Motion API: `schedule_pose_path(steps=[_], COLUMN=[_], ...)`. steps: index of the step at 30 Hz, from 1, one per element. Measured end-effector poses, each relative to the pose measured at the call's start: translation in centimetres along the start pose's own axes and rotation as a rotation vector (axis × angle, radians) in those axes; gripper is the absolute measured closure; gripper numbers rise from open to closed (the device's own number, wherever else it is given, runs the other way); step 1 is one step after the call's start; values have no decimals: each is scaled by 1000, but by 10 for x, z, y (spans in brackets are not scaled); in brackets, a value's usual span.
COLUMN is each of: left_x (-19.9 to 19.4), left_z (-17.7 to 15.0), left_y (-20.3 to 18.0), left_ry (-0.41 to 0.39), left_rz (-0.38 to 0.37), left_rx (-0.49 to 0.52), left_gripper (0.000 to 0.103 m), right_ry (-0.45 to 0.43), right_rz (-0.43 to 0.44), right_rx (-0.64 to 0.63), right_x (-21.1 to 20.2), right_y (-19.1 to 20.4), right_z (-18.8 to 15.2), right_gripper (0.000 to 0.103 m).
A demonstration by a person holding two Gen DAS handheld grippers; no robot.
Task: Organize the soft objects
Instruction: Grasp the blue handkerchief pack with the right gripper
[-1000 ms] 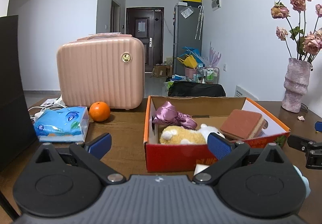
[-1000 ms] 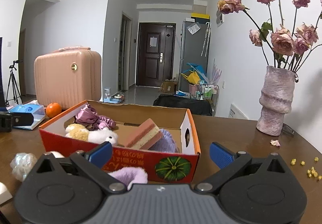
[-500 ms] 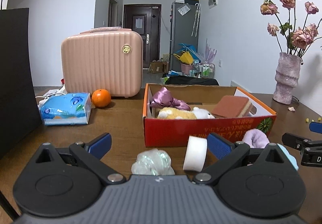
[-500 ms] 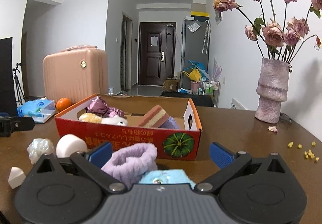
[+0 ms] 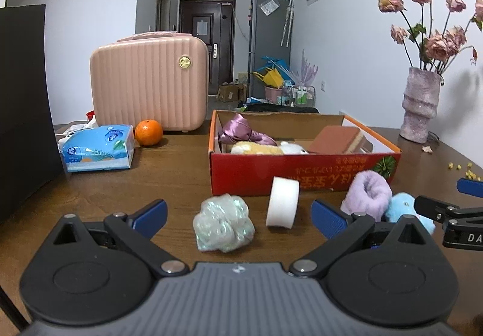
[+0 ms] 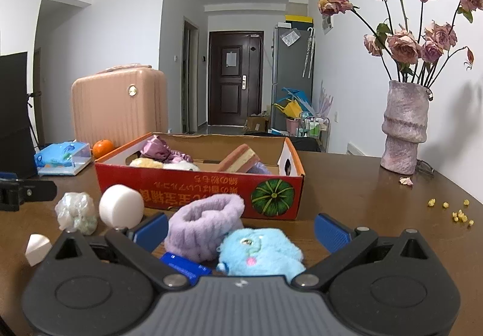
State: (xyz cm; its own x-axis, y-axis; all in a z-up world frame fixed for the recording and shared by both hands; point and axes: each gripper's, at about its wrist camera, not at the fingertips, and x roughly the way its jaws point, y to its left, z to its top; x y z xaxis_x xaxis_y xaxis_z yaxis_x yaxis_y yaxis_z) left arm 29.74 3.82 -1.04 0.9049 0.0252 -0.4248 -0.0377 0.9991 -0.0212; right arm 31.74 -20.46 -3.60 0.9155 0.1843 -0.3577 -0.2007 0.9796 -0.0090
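Observation:
A red cardboard box (image 5: 305,167) (image 6: 199,188) holds a purple satin scrunchie (image 5: 241,132), a yellow-white plush (image 5: 265,149) and a layered sponge (image 5: 338,140). In front of it lie an iridescent crumpled ball (image 5: 225,223) (image 6: 75,210), a white foam cylinder (image 5: 282,201) (image 6: 120,206), a lilac fluffy band (image 5: 366,192) (image 6: 205,221) and a light-blue plush (image 5: 404,209) (image 6: 259,251). My left gripper (image 5: 238,215) is open and empty behind the ball. My right gripper (image 6: 240,227) is open, its fingers on either side of the lilac band and blue plush.
A pink suitcase (image 5: 149,84), an orange (image 5: 148,132) and a blue tissue pack (image 5: 96,147) stand at the back left. A black panel (image 5: 24,100) is at the far left. A vase of dried roses (image 6: 403,125) stands right. A small white wedge (image 6: 36,248) and a blue block (image 6: 184,266) lie near.
Both grippers have drawn back from the box toward the near edge; the ball, cylinder, lilac band and blue plush have come into view in front of them.

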Motion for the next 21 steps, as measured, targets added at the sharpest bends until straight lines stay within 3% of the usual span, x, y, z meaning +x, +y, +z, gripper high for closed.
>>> schedule_pose_path(steps=[13,21], left_x=[-2,3], left_z=[-14,-14], left_y=[-1,5], left_ry=[46,70], left_rz=[-11,-4], left_rx=[0,-28], left_gripper=[0,0], right_ry=[40,112], right_rz=[39,78], right_rx=[-75,-94], right_x=[-9,4], right_y=[23,31], right_z=[-17,-22], right_gripper=[0,0])
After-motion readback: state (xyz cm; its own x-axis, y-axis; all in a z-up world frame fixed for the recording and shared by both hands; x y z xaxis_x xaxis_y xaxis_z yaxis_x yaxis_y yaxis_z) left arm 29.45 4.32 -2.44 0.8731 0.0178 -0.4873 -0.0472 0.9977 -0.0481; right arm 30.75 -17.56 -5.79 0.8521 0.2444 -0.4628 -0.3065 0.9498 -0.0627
